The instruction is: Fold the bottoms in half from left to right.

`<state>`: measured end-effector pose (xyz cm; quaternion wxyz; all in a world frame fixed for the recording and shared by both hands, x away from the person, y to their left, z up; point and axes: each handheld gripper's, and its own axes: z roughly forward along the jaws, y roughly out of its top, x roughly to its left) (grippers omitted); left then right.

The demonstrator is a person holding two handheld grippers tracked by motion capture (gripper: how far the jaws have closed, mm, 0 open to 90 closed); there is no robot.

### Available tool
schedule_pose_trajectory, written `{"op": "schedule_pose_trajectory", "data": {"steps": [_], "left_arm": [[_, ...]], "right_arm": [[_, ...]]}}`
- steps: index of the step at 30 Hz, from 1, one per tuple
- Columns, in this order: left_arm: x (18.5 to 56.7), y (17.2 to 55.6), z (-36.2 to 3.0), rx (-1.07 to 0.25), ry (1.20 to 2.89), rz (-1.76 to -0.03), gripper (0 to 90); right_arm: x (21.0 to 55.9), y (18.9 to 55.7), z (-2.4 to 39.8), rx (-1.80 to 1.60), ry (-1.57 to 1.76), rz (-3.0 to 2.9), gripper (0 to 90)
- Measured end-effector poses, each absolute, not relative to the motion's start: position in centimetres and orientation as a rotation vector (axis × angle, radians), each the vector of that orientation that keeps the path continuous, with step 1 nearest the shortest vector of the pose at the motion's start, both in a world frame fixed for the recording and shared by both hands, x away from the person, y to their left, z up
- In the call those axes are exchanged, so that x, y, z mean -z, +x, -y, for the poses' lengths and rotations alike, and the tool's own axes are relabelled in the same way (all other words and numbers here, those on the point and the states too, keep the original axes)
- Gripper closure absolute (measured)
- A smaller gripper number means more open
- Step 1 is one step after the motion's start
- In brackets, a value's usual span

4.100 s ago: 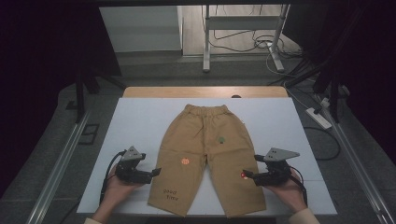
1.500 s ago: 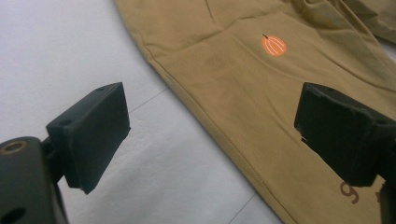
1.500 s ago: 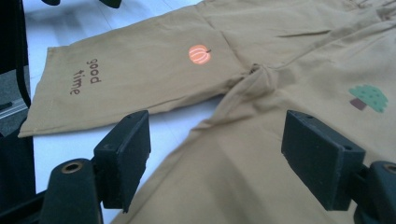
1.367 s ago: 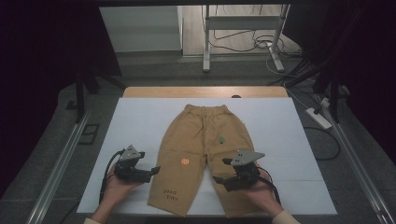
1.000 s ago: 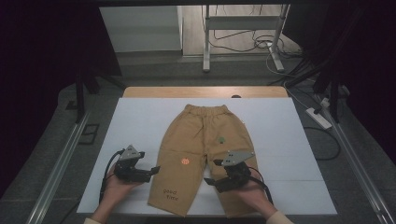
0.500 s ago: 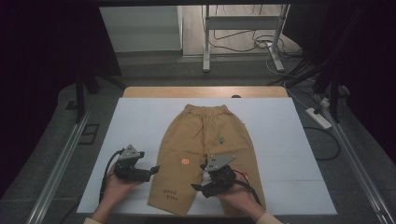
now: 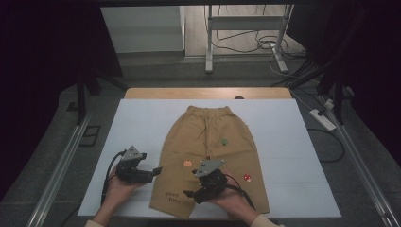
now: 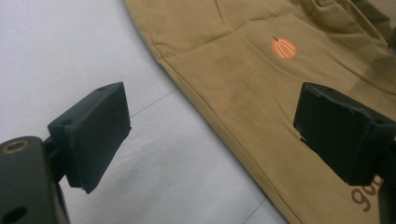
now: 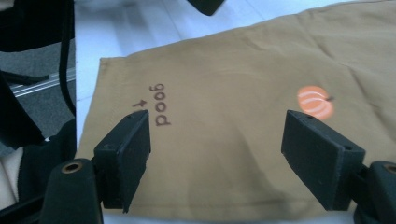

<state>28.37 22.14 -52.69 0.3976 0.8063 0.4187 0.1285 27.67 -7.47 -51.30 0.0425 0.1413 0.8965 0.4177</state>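
While the tan trousers (image 7: 209, 156) lie spread flat on the white mat (image 7: 142, 123), I judge the folding hardly begun: nothing is gripped or folded yet. My left gripper (image 7: 157, 170) gapes wide at the outer leg seam; my right gripper (image 7: 188, 193) gapes over the inner legs. One pair of trousers, two grippers, three embroidered patches.

Lab-like recording space, white table (image 7: 142, 123), floor cables (image 7: 246, 42), metal stand (image 7: 208, 42)
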Motion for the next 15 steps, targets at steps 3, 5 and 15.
{"op": "schedule_pose_trajectory", "data": {"steps": [3, 5, 15], "left_arm": [[52.7, 28.4, -22.1, -0.326, 2.040, -1.061, 10.9], [52.7, 28.5, -22.1, -0.324, 2.040, -1.061, 10.9], [52.8, 28.5, -22.1, -0.327, 2.038, -1.067, 10.9]], "right_arm": [[51.4, 27.5, 6.7, -1.270, 0.413, -2.757, 24.2], [51.6, 27.3, 6.2, -1.269, 0.407, -2.766, 24.2], [52.0, 26.5, 3.8, -1.287, 0.373, -2.807, 24.2]]}}
